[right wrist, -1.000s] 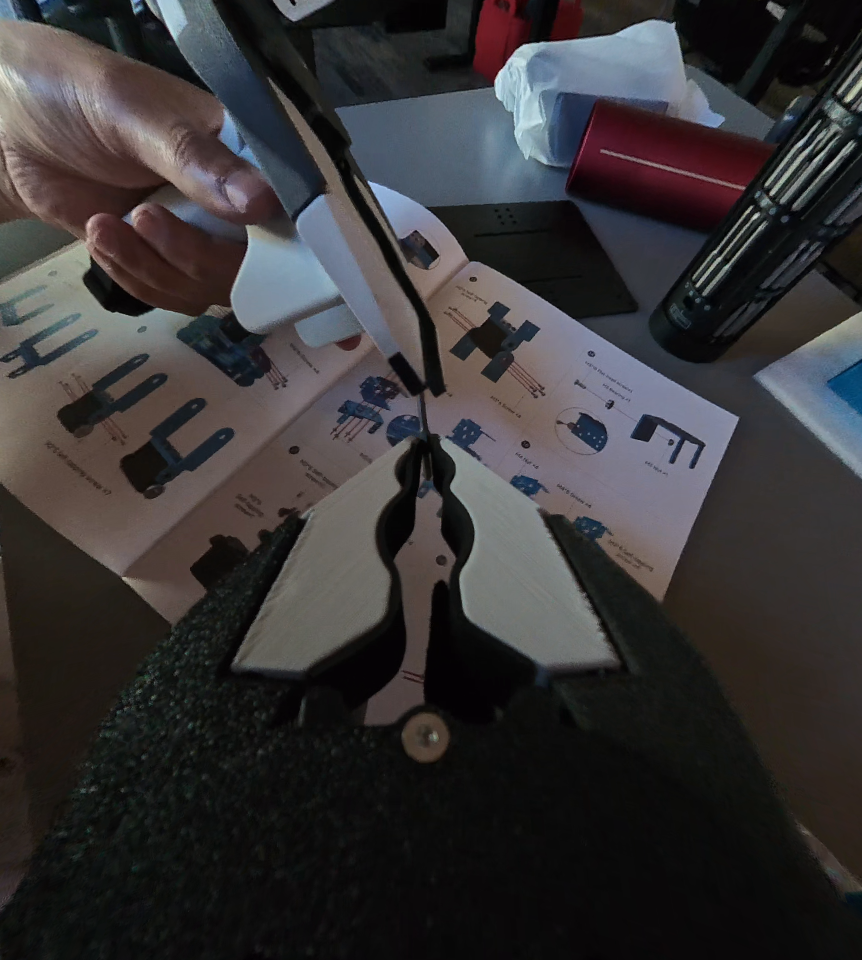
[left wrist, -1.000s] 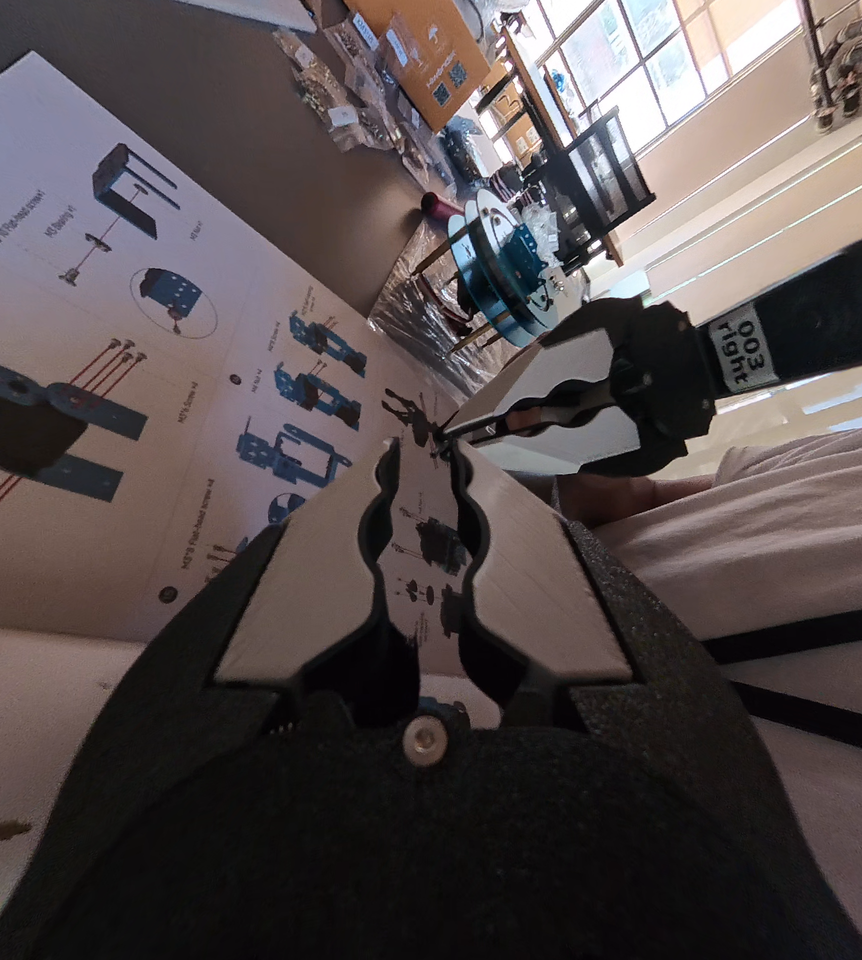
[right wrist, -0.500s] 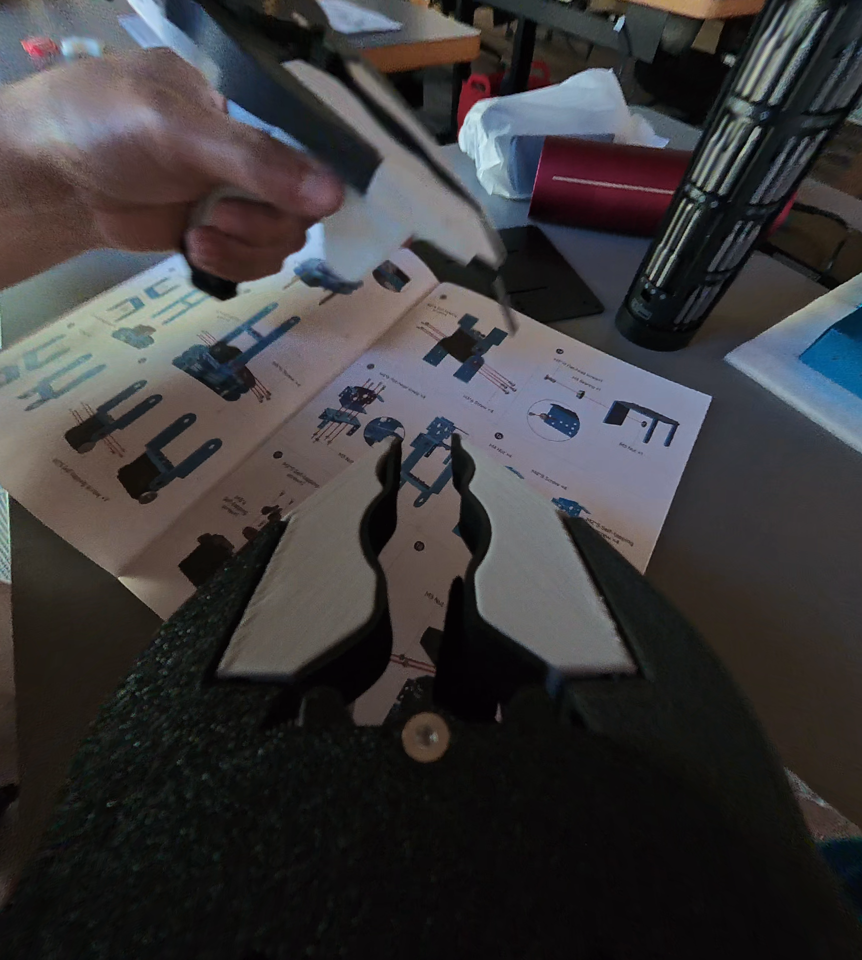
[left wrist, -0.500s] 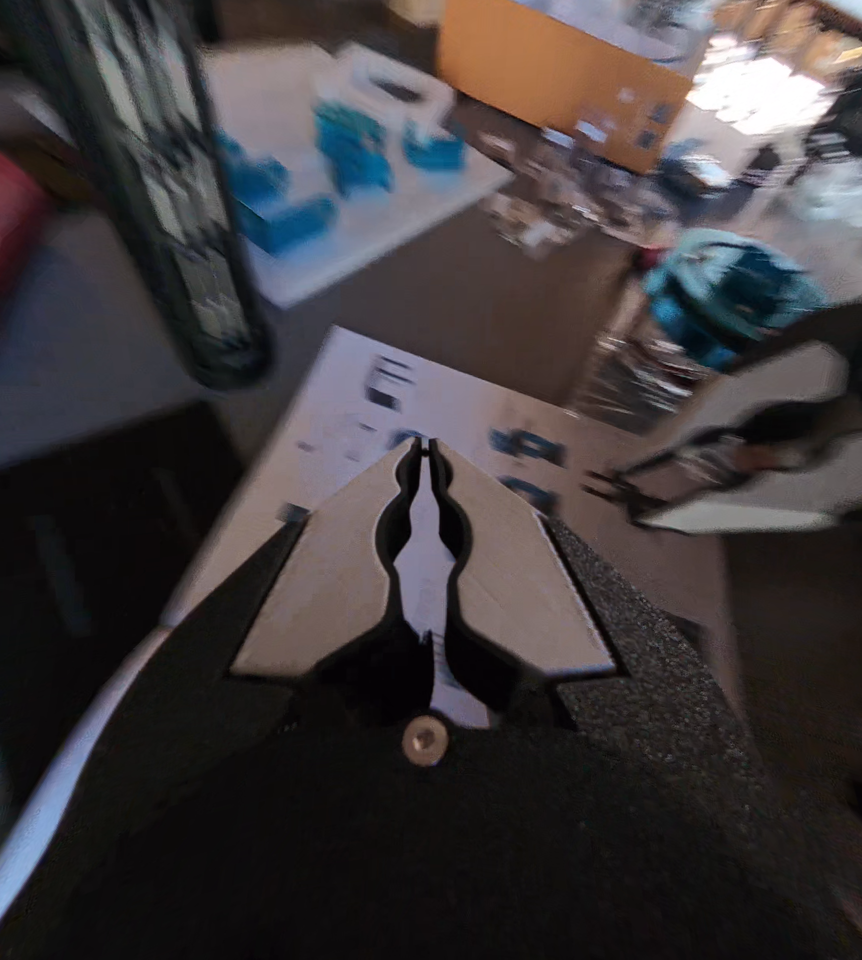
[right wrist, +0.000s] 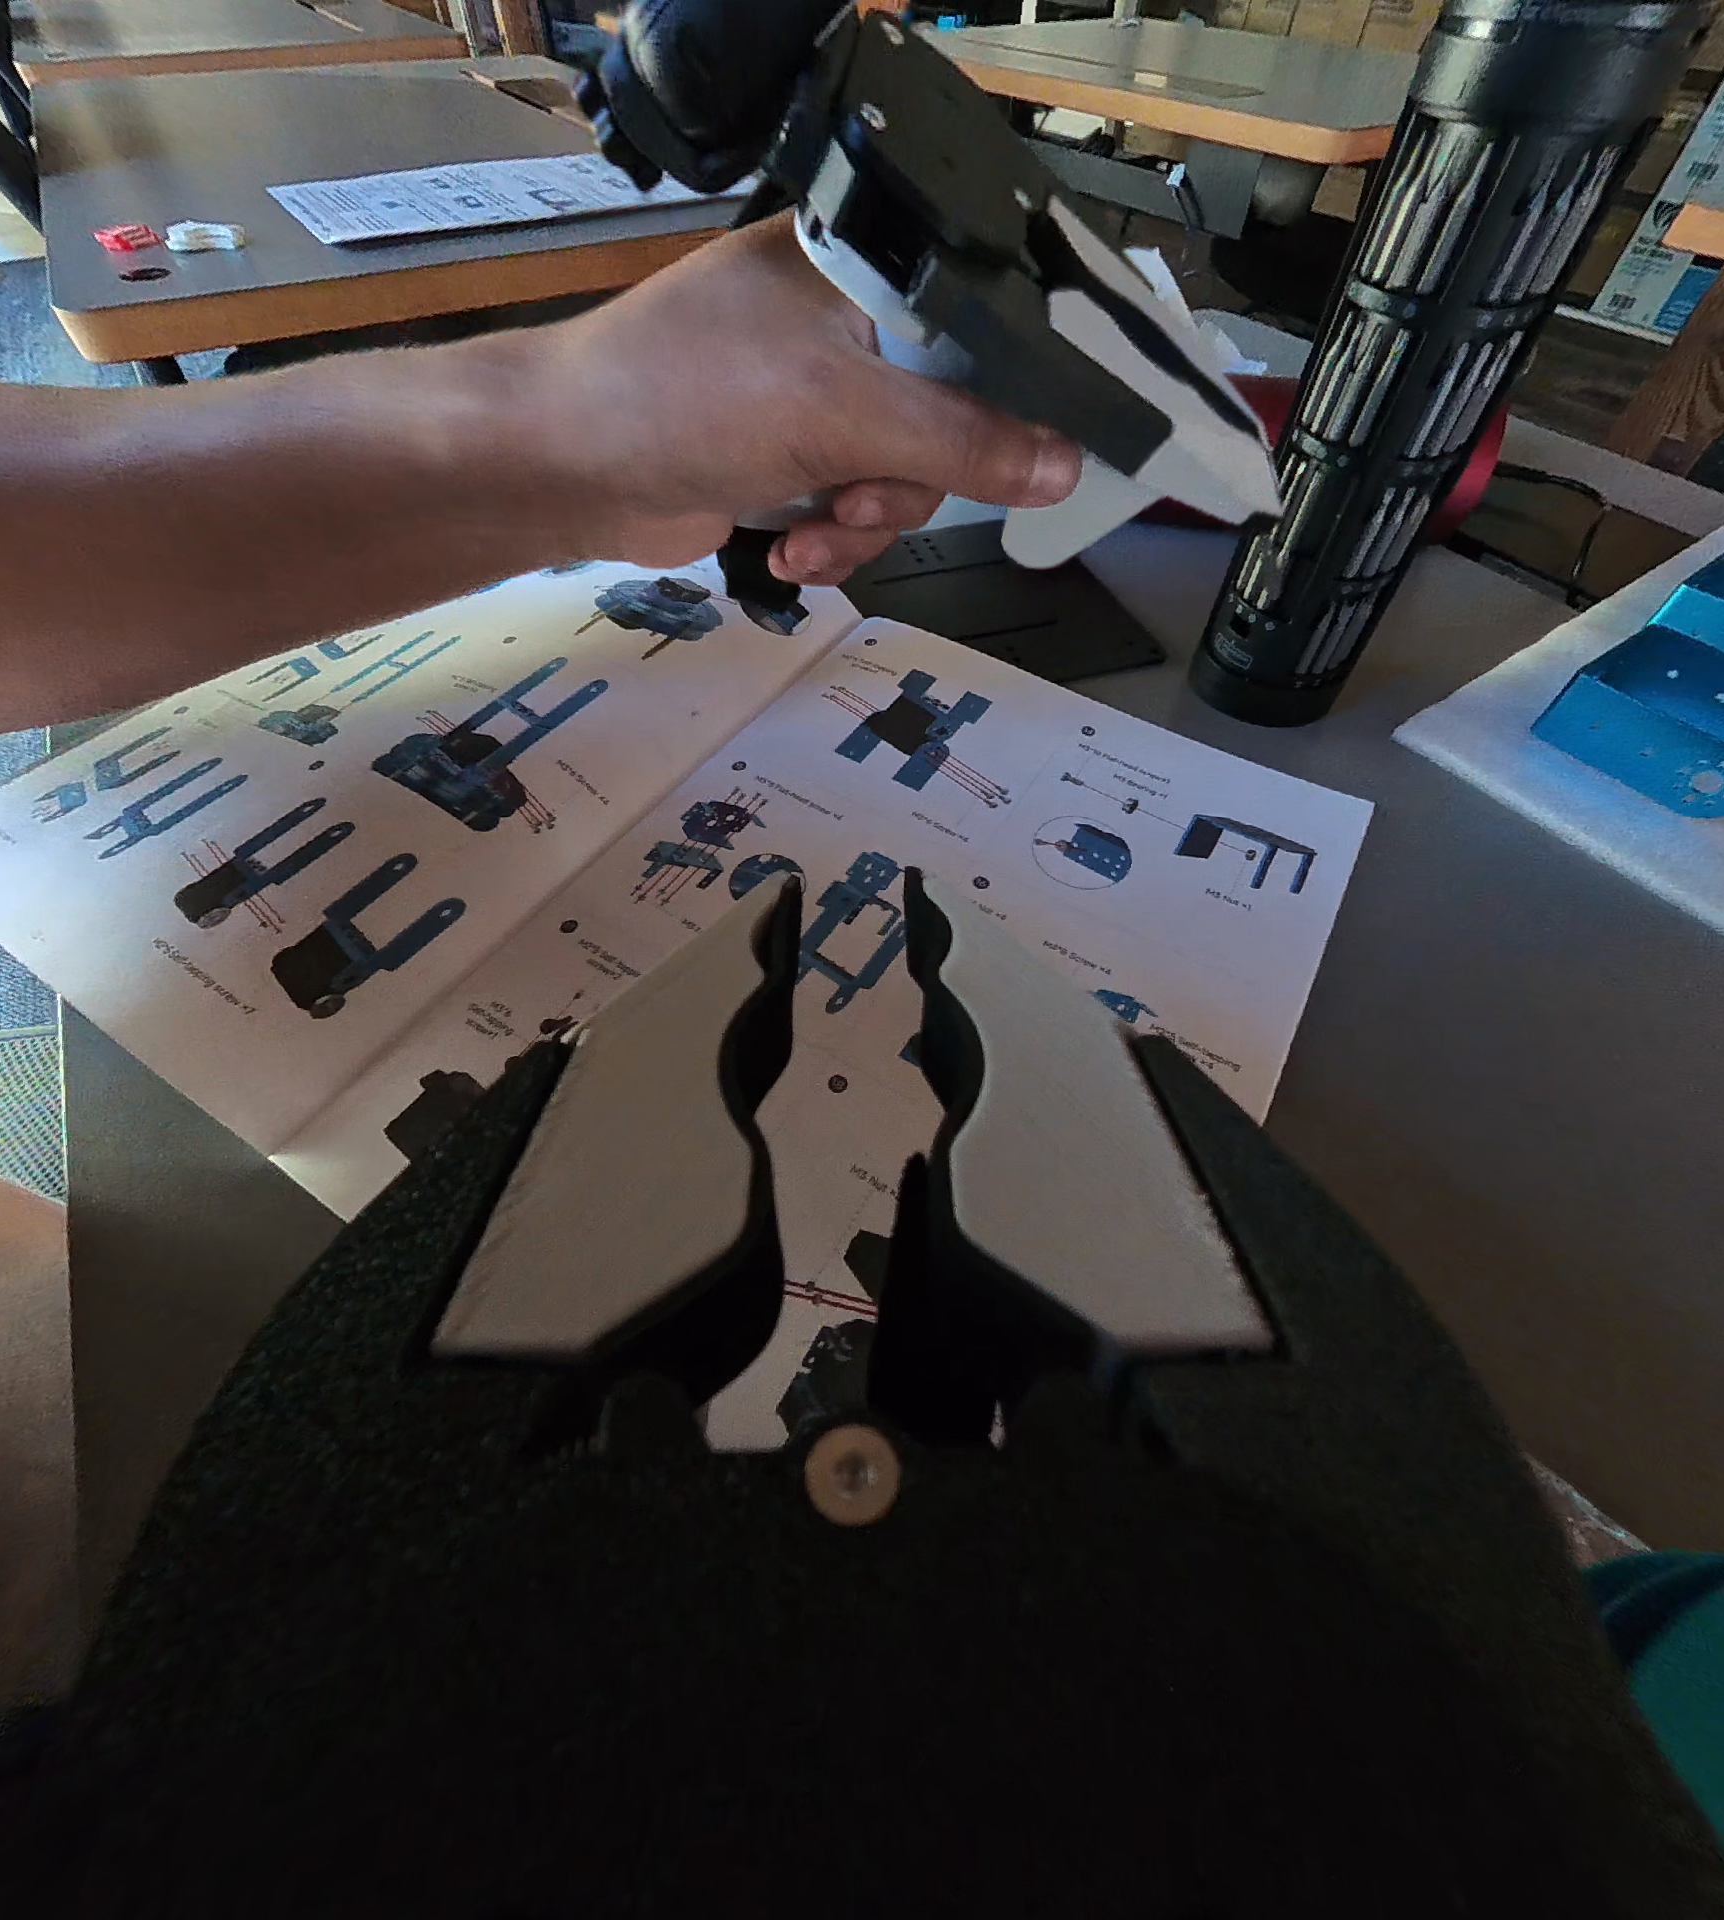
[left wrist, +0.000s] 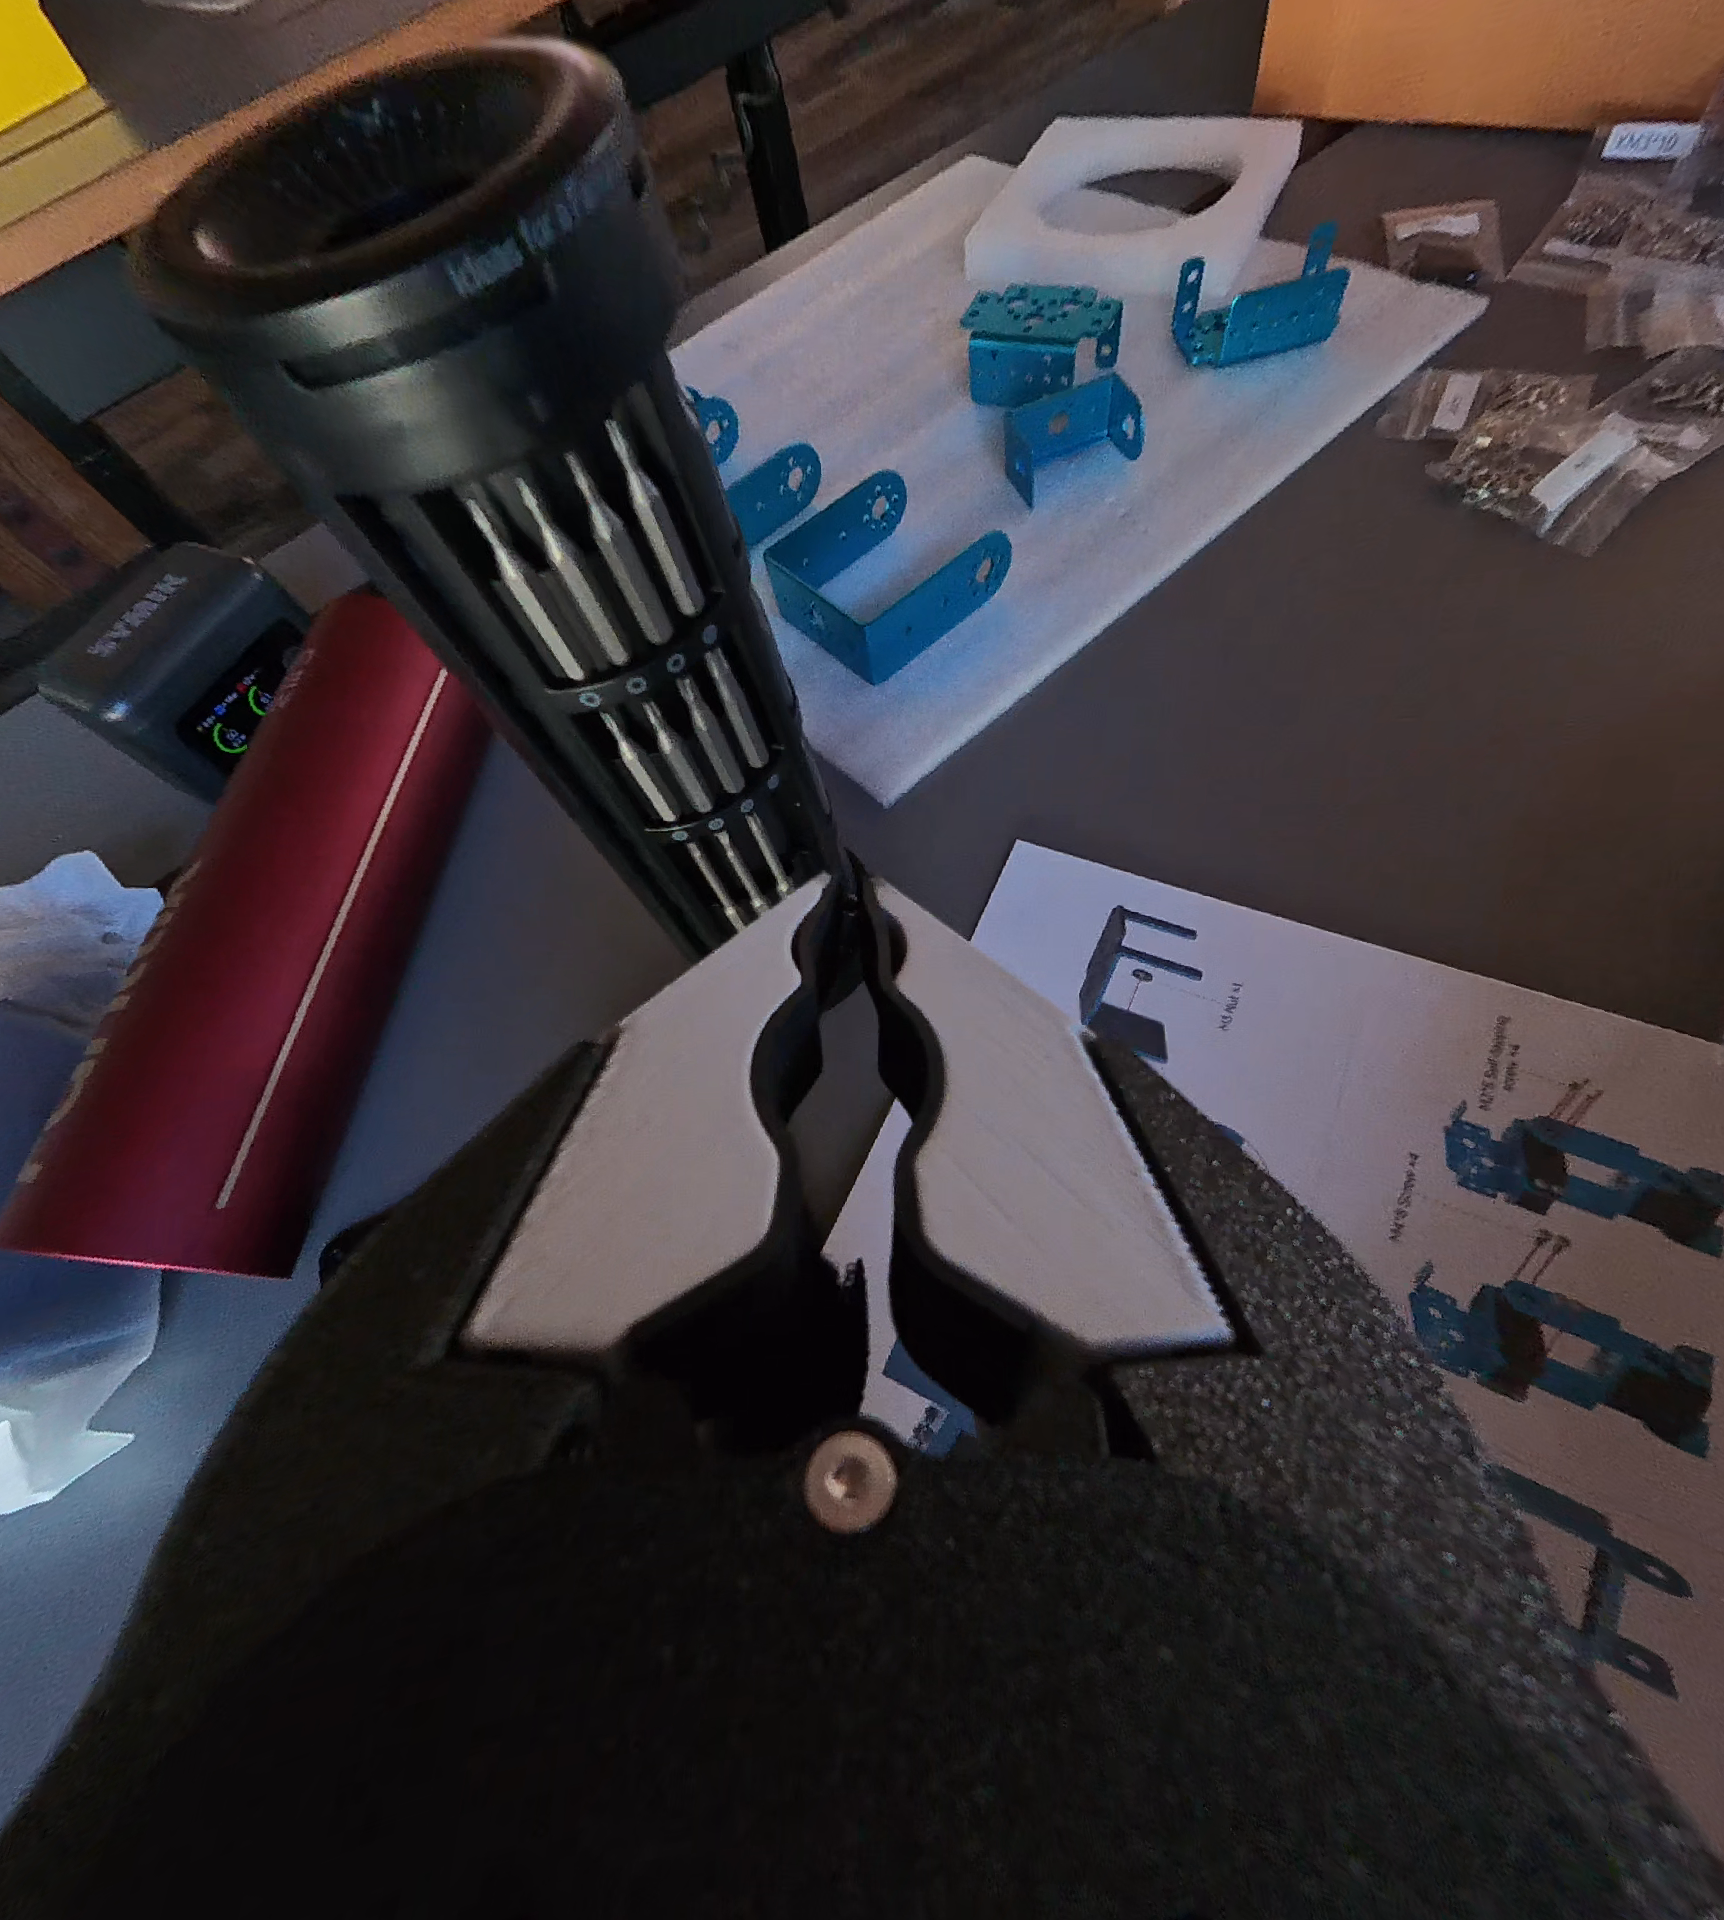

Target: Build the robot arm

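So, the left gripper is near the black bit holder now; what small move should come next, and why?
Probably open the left gripper slightly: its fingers are nearly closed right beside the upright black bit holder, too narrow to take anything from it.

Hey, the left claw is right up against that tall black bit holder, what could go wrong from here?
1. The bit holder is tall, narrow and upright; a sideways nudge from the left claw, whose shut tips sit right at its lower part, might tip it over.
2. If it falls, it could land on the red cylinder or the open instruction booklet beside it.
3. The right claw hangs open over the booklet and could snag a page.
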Available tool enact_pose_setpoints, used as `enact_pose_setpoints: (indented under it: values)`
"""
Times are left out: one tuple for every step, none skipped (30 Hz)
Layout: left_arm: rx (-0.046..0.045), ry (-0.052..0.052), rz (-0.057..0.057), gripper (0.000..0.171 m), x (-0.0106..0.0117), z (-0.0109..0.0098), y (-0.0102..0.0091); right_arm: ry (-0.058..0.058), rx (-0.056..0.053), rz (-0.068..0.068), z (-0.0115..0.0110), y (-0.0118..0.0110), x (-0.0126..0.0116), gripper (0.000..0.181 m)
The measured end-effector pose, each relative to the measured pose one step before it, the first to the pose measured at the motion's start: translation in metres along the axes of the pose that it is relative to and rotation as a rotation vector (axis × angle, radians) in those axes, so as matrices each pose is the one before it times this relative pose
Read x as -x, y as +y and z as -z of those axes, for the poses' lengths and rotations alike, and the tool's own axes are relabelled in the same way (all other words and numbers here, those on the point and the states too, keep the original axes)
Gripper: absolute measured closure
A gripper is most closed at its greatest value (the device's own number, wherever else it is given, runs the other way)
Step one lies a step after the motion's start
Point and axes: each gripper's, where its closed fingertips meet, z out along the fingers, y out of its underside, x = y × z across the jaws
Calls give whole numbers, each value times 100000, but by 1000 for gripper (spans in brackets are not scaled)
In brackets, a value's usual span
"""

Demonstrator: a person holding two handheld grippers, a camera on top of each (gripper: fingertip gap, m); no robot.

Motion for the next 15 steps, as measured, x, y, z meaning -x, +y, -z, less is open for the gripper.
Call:
enact_pose_setpoints:
  values:
    - [896,-315,-604,170,25,-182,156,-302,18,53,5,-7,58,164]
    - [111,-184,-823,171,-8,-126,22,-412,-130,-223,16,-30,63,164]
    - [-163,-506,-748,171,57,-79,-43,-541,-329,-414,34,-58,64,164]
    - [497,-727,-1000,171,112,-111,26,-633,-305,-478,32,-45,72,164]
    - [440,-974,-1111,171,164,-100,15,-485,-142,-511,22,-20,44,164]
    - [148,-598,-797,171,118,-121,-19,-390,17,-443,-5,20,25,164]
    - [602,203,-278,171,5,-153,64,-262,150,-359,-2,26,12,164]
    - [566,57,-110,171,16,-171,85,-48,82,-176,-10,26,-11,164]
    - [267,-261,-532,171,35,-163,57,117,88,-32,3,21,-34,164]
    - [431,-440,-995,171,21,-169,71,274,91,60,-10,28,-43,164]
    - [299,-468,-1052,171,10,-141,44,181,62,160,-21,21,-37,163]
    - [131,-408,-823,170,-9,-106,2,-175,-109,294,-24,0,13,161]
    - [-90,-203,-632,170,-31,-78,-57,-371,-656,500,-24,-94,37,157]
    - [48,-181,-713,170,-30,-52,-65,-1510,-1767,473,19,-284,161,154]
    - [239,-304,-997,171,12,-42,-53,-4007,-2460,1240,201,-532,370,147]
